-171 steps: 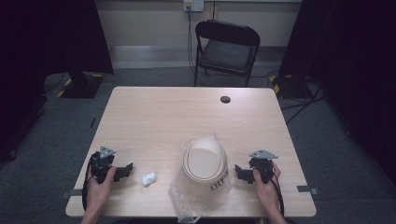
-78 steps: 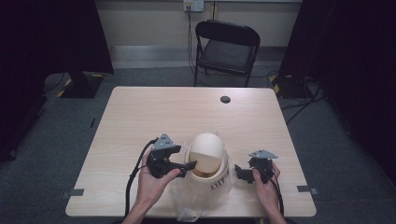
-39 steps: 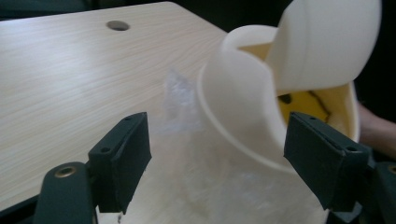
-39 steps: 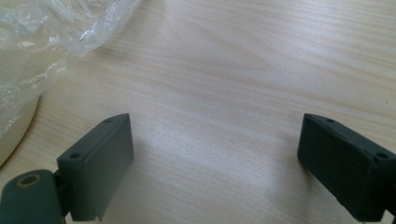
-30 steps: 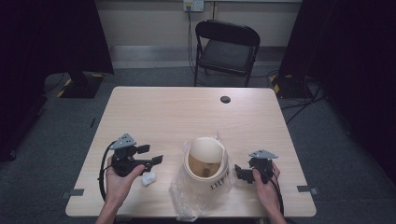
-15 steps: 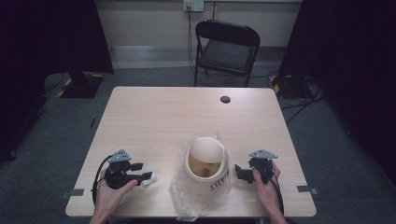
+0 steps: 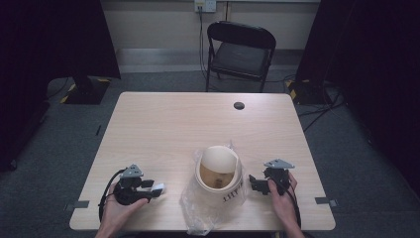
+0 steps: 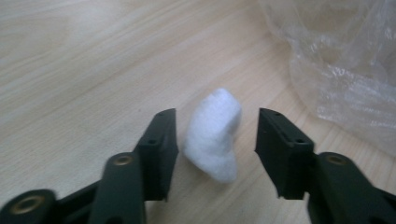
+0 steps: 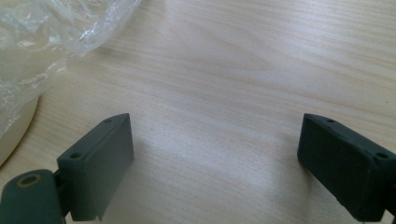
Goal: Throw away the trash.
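Observation:
A small white foam piece (image 7: 159,187) lies on the table (image 7: 163,129) near its front left. My left gripper (image 7: 154,190) is low over it, and its jaws have just been closing. In the left gripper view the foam piece (image 8: 212,135) sits between the pads of my left gripper (image 8: 215,116), with a gap still showing on the right side. A cream pot (image 7: 218,171) stands open on a clear plastic bag (image 7: 198,213) at front centre. My right gripper (image 7: 253,184) rests just right of the pot. In its own view my right gripper (image 9: 215,126) is wide open over bare wood.
A small black round object (image 7: 239,105) lies near the far edge. A black folding chair (image 7: 241,49) stands behind the table. The plastic bag (image 8: 336,70) is close to the right of the foam piece. The bag (image 9: 60,23) and the pot's rim (image 9: 11,130) lie left of my right jaws.
My left hand came away from the pot, moved left and sank to the foam piece, and its jaws narrowed. The pot now shows an open top. The right hand stayed still.

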